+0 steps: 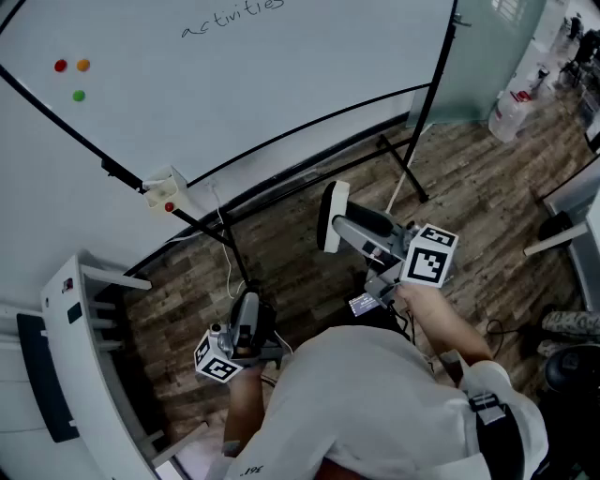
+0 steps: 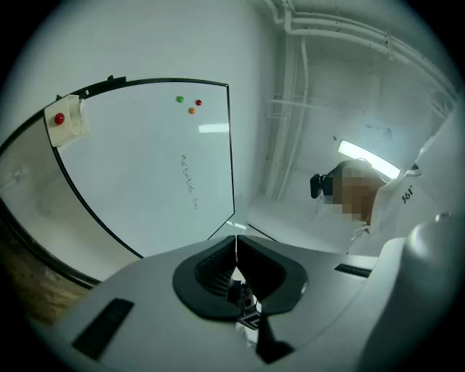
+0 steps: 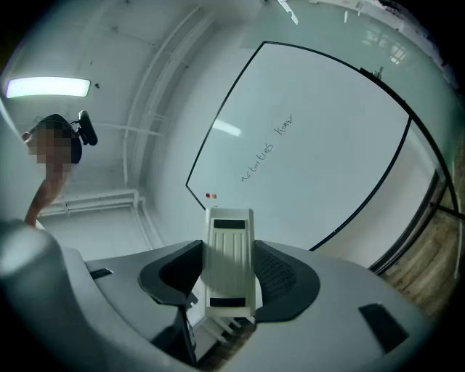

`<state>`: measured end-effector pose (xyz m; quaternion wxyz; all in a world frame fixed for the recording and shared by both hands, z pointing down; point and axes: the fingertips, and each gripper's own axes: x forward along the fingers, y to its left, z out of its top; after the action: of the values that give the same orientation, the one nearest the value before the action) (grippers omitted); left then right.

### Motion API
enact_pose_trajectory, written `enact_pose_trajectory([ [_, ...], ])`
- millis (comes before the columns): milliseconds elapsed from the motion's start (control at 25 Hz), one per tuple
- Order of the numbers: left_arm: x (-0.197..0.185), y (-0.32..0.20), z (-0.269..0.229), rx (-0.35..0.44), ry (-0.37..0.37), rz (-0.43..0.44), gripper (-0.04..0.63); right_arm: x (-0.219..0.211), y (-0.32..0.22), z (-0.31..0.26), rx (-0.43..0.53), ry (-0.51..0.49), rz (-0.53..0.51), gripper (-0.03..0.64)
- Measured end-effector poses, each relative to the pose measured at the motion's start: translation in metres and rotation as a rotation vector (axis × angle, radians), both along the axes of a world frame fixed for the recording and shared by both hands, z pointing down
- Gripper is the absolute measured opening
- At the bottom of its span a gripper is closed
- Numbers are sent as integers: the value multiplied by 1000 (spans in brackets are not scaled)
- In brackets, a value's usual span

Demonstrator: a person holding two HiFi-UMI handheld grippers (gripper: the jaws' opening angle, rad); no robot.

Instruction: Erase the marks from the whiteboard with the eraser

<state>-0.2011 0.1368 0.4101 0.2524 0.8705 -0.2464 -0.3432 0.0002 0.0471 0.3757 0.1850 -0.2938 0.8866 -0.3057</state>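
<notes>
Right gripper (image 1: 339, 228) held the white eraser (image 1: 331, 216) over the floor (image 1: 469, 187), apart from the whiteboard (image 1: 281, 94) and its writing (image 1: 232, 19), seemingly "activities". Left gripper view showed the left gripper (image 2: 236, 247) closed and empty. Right gripper view showed jaws clamping the eraser's sides.

White shirt (image 1: 375, 403), grey-bodied left claw (image 2: 236, 247) and right claw (image 3: 231, 258) with black pads (image 3: 285, 280), black-and-white marker cubes (image 1: 429, 258)

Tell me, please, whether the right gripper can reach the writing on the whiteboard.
Probably yes: the right gripper is shut on the eraser, and nothing stands between it and the writing on the whiteboard.
</notes>
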Motion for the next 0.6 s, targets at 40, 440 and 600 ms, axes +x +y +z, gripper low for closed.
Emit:
enact_pose_trajectory([
  [40,-1,0,0,-1,-1,-4,8,-1,0,0,0,2,-2,242],
  [440,-3,-2,1,-9,-14,-22,8,-4,0,5,-9,13,-7,242],
  [600,-6,-5,1,-3,-35,-44,8,0,-1,6,-18,1,17,242],
])
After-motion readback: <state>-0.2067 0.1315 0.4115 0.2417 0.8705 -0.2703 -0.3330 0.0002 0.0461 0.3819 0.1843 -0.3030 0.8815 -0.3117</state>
